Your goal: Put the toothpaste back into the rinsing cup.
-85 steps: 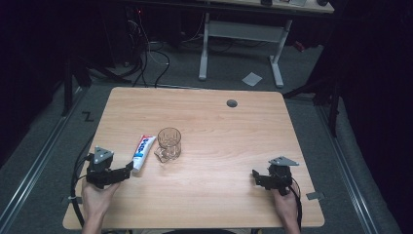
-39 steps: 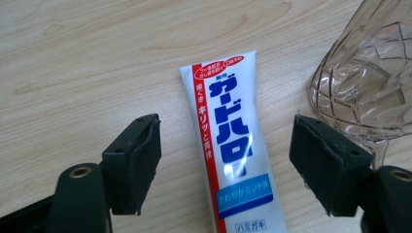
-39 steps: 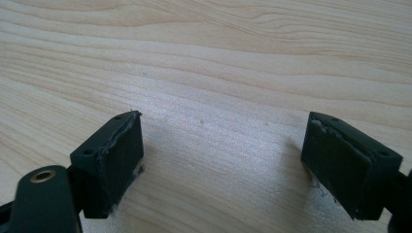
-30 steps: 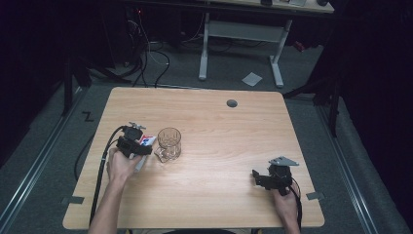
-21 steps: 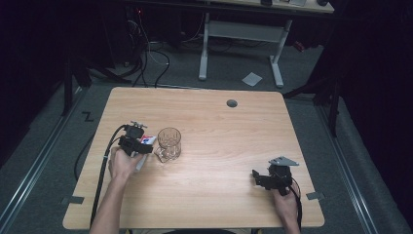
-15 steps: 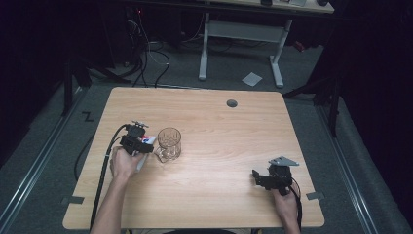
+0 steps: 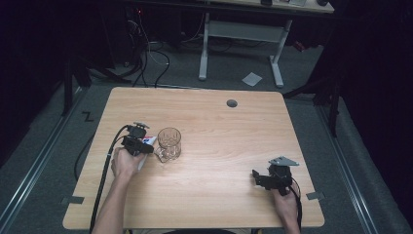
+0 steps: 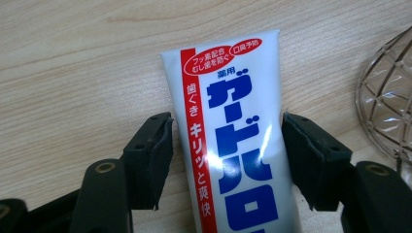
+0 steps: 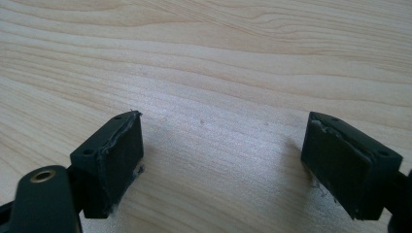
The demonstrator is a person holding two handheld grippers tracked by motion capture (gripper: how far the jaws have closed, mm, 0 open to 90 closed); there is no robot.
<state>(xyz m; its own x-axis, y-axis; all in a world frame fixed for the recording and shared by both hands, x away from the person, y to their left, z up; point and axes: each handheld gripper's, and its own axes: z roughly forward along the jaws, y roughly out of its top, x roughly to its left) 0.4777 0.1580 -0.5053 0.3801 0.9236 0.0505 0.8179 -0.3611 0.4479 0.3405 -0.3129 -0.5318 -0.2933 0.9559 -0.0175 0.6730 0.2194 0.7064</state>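
Toothpaste tube [image 8: 233, 145] lies flat, its long axis running along the left gripper [image 8: 226, 145], flat crimped end pointing away; the closing jaws straddle it without pressing yet.

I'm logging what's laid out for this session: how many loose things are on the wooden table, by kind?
White toothpaste tube with red stripe and blue lettering: 1
Clear faceted glass cup: 1
Total: 2
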